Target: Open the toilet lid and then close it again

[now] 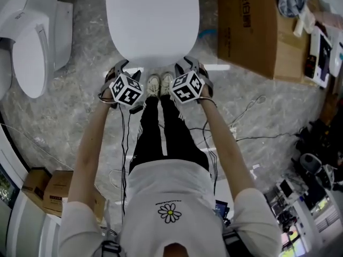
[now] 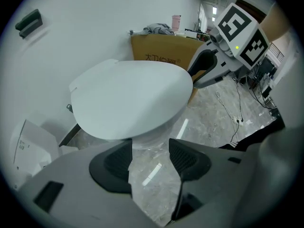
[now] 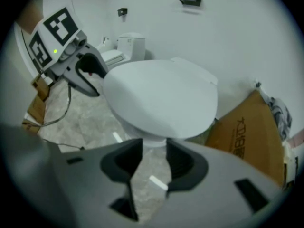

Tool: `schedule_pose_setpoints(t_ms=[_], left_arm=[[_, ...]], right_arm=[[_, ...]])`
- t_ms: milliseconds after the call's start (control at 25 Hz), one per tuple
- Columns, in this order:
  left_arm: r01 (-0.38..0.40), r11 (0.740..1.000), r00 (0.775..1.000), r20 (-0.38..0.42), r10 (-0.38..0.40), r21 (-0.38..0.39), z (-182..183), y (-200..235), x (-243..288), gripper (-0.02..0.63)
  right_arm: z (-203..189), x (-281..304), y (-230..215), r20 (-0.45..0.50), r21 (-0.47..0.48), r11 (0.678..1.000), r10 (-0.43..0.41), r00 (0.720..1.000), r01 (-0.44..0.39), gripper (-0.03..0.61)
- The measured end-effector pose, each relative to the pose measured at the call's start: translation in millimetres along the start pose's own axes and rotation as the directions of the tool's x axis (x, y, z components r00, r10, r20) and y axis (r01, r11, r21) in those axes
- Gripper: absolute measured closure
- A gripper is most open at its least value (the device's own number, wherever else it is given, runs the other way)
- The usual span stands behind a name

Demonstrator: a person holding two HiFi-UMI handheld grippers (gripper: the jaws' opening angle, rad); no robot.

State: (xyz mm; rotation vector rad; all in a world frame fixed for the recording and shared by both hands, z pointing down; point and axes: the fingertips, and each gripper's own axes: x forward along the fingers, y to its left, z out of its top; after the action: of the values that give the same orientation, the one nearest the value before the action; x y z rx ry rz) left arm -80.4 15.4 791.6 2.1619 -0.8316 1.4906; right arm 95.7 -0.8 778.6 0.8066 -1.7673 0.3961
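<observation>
Two grippers: left gripper (image 1: 124, 68), right gripper (image 1: 187, 63), jaws apart, empty | two toilets (image 1: 32, 42), toilet lid (image 1: 152, 20) down | boxes (image 1: 252, 31): perhaps three

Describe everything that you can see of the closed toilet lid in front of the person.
The toilet lid is white, smooth and glossy, like plastic, with a rounded oval shape and a stepped hinge end by the wall. It lies shut and flat over the bowl. The left gripper and right gripper are at its front edge with jaws apart; neither seems to touch it.
</observation>
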Motion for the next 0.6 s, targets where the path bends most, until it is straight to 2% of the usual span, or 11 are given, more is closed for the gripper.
schedule_pose_setpoints(t_ms=[600], left_arm=[[0.071,0.997,0.991,-0.115,-0.072,-0.011,-36,-11,59,0.360]], right_arm=[[-30,53,19,-0.079,0.066,0.995,0.077,0.994,-0.071,0.408]])
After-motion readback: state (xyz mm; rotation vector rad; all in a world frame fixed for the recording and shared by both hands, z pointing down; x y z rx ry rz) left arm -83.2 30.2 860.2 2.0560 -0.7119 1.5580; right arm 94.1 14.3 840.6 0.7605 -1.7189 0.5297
